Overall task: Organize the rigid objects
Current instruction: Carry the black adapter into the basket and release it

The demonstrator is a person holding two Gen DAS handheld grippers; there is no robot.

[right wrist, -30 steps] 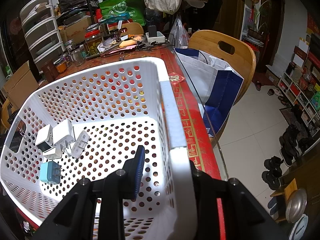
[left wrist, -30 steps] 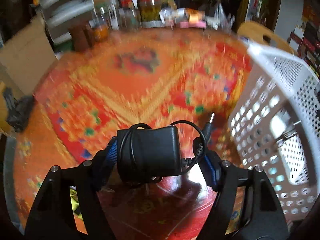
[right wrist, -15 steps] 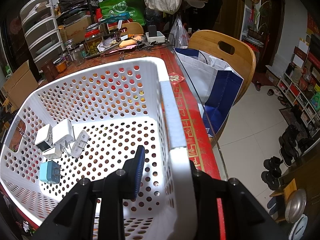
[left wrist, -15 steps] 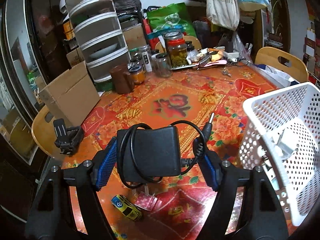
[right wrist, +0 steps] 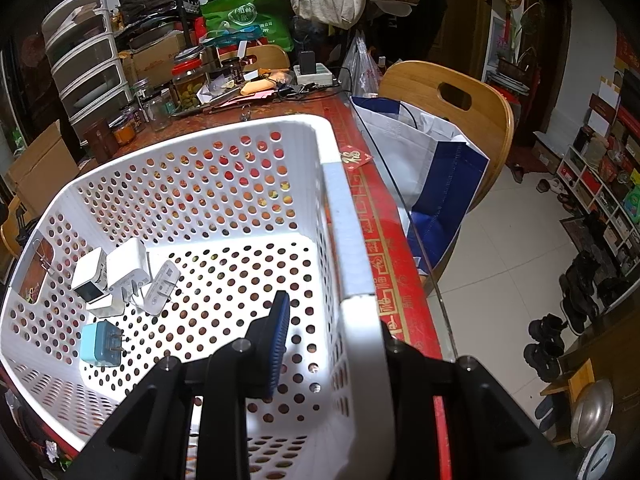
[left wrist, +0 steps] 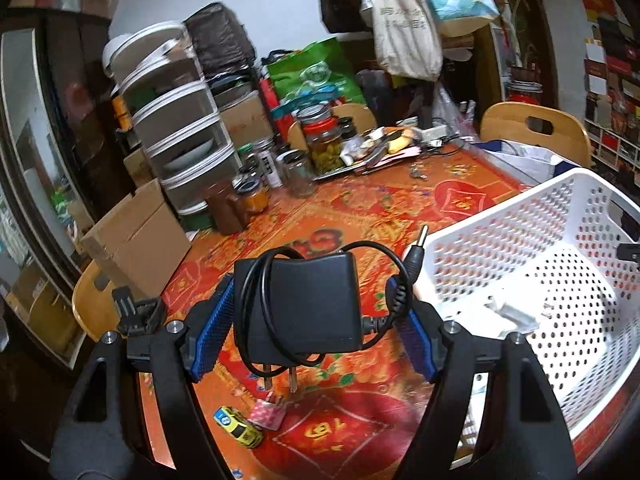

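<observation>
Wrist views sharing basket (left wrist: 520,216)

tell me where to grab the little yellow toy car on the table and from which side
Grip the yellow toy car across its two long sides at mid-body, coming straight down from above. It lies flat on the tablecloth, angled diagonally, so turn the fingers square to its length. The pink padlock sits close by its right; keep clear.

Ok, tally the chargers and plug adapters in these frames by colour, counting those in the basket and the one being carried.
White, in the basket: 3 (cube, plug, flat one)
Light blue, in the basket: 1
Black, held in the left gripper: 1
Total: 5
</observation>
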